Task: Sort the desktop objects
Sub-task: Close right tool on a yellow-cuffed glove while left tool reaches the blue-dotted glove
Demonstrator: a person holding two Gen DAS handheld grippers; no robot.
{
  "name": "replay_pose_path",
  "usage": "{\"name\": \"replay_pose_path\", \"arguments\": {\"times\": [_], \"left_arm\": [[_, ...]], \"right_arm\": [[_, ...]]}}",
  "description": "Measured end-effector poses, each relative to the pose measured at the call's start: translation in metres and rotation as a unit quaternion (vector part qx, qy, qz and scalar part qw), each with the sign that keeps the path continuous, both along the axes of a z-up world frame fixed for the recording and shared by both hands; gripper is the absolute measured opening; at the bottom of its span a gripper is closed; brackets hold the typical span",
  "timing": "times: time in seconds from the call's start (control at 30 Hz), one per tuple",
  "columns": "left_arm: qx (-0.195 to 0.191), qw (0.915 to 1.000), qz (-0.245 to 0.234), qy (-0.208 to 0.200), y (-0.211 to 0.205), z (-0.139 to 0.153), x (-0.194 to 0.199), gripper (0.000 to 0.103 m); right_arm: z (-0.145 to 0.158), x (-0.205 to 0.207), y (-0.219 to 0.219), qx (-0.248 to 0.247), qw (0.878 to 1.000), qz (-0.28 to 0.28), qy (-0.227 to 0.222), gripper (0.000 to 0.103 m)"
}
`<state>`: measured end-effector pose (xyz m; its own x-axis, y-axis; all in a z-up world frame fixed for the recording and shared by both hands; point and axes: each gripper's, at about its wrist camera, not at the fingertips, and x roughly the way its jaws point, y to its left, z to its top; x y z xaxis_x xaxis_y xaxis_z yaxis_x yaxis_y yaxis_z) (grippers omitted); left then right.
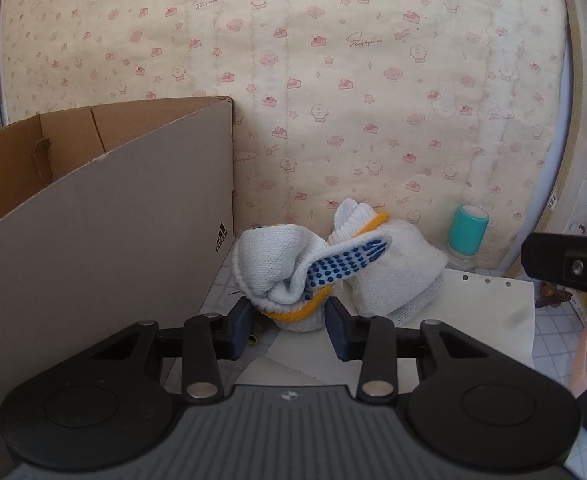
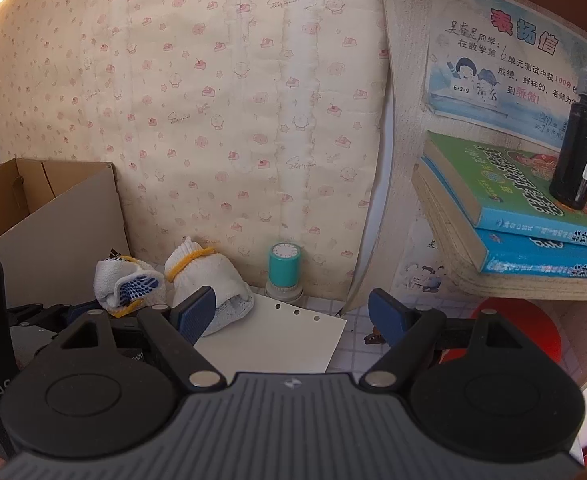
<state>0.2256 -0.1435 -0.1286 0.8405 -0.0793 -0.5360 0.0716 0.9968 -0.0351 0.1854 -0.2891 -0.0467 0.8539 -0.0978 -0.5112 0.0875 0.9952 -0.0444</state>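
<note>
1. Nearest of all is the left claw [image 1: 289,326], its blue pads spread apart on either side of the yellow cuff of a rolled white glove [image 1: 281,276]; the pads look close to the cuff, but I cannot tell whether they touch it.
2. Biggest thing on the surface [image 2: 353,320] is the cardboard box [image 1: 105,216], standing open-topped just left of the gloves, which lie at the back against the patterned wall; I judge it the likely place for them.
3. Second glove bundle [image 1: 393,276] sits just right of the first, resting partly on a punched sheet of paper [image 1: 485,312].
4. Step in hand, as I read it: taking hold of the nearer glove. The next move calls for closing on the cuff, lifting, and carrying it left over the box wall.
5. Right claw [image 2: 293,316] hangs wide open over the paper, holding nothing.
6. Only the right wrist view shows the shelf [image 2: 533,284] with stacked books [image 2: 533,216] and a dark dropper bottle [image 2: 581,140] on top; the left wrist view shows the box wall close up.
7. Smallest is the teal-capped stamp [image 2: 284,270] standing by the wall, near the paper's far edge.
</note>
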Motion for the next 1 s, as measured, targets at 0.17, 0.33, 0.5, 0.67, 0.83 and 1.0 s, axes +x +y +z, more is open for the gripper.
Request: {"name": "replay_pose_path", "arguments": {"times": [0.17,0.33,0.5,0.67,0.83,1.0], "left_arm": [[0.005,1.0,-0.001,-0.006,0.002,-0.003,-0.01,0.037],[0.014,0.9999,0.0,-0.005,0.0,0.002,-0.021,0.031],[0.021,0.9997,-0.006,-0.011,-0.002,0.004,-0.036,0.021],[0.017,0.9998,-0.004,-0.01,0.004,0.006,-0.042,0.021],[0.014,0.9998,0.006,-0.012,0.007,0.006,-0.04,0.028],[0.017,0.9996,0.005,-0.021,0.006,0.007,-0.038,0.049]], "right_arm": [[-0.005,0.012,0.009,-0.003,1.0,0.021,0.014,0.082],[-0.012,0.036,0.017,-0.003,0.998,0.049,0.034,0.082],[-0.021,0.061,0.021,0.011,0.995,0.078,0.062,0.081],[-0.03,0.085,0.031,0.001,0.993,0.088,0.084,0.081],[-0.041,0.111,0.046,-0.016,0.99,0.089,0.112,0.08],[-0.053,0.127,0.05,-0.009,0.987,0.086,0.132,0.061]]}}
